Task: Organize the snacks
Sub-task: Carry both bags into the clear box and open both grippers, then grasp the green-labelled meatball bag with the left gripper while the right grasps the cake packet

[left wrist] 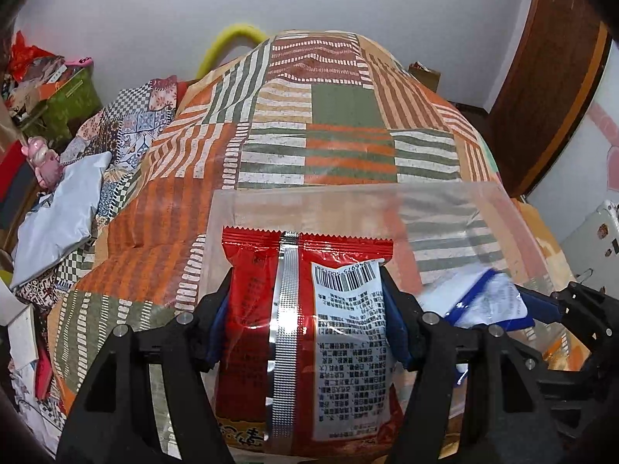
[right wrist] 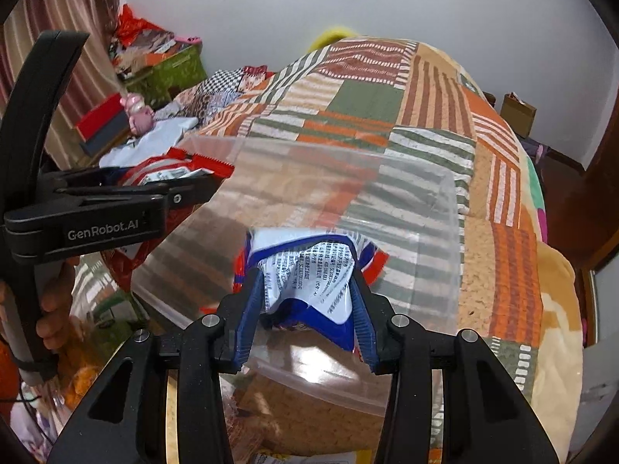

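Note:
My left gripper is shut on a red snack packet, its back with barcode and silver seam facing me, held over a clear plastic bin. My right gripper is shut on a crumpled white and blue snack packet, held inside the same clear bin. The bin sits on a patchwork bedspread. The right gripper with its packet shows at the right of the left wrist view. The left gripper with the red packet shows at the left of the right wrist view.
The bed fills both views. A green box, a pink toy and a white bag lie to its left. A cardboard box stands at the far right by the white wall. A wooden door stands at the right.

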